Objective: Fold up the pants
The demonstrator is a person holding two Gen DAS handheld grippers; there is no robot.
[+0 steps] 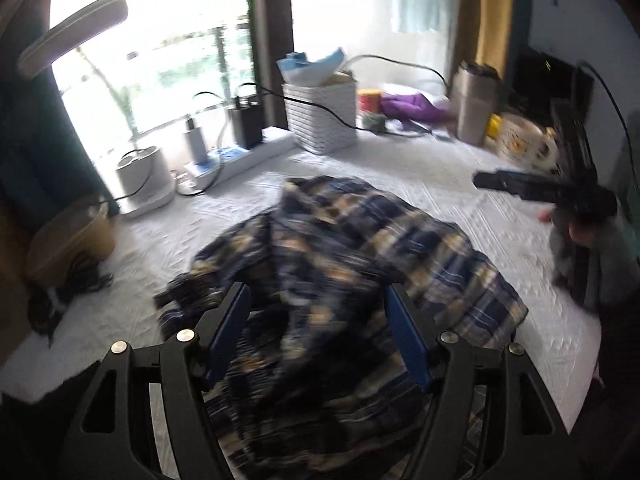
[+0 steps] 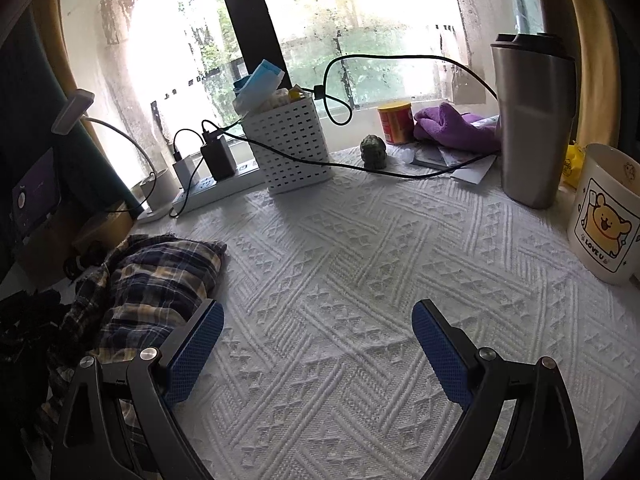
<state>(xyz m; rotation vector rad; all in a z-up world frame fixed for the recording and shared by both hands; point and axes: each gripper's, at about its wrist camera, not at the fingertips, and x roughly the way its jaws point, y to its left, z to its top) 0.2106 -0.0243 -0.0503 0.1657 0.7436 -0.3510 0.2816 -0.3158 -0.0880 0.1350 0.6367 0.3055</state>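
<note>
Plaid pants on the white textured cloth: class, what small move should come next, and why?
Probably spread them flat first. The blue-and-tan plaid pants lie in a crumpled heap, and both the left gripper and right gripper are open and empty, so lowering the left fingers onto an edge seems sensible.

The white mug (image 2: 604,216) at the right edge of the right wrist view carries a cartoon bear with the words "LOVE U" beneath it. The print on the red can (image 2: 395,122) is too small to read.
</note>
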